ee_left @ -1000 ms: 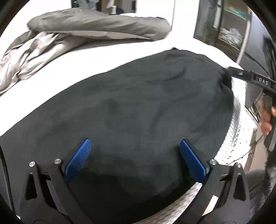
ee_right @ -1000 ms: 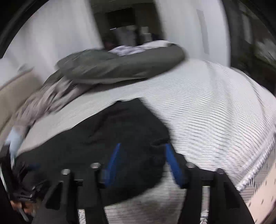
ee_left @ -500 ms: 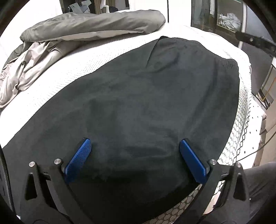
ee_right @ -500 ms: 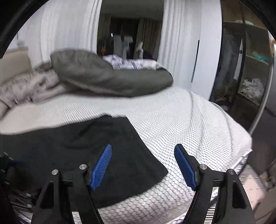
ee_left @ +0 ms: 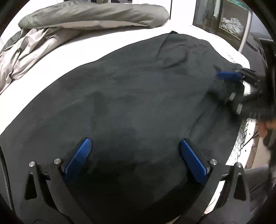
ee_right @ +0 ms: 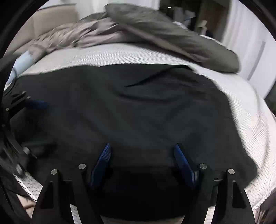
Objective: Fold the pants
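Left gripper spread wide, right gripper closing yet empty, both above black pants at mattress near edge.

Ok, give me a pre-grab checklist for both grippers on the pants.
1. Pants spread on the bed: ok.
2. Left gripper open over the cloth: ok.
3. Right gripper jaws closing, pads not yet pinching cloth: not ok.
4. Duvet apart from the pants: ok.
5. Fabric smooth: not ok, creases near the far end.
6. Pads touching cloth: cannot tell.
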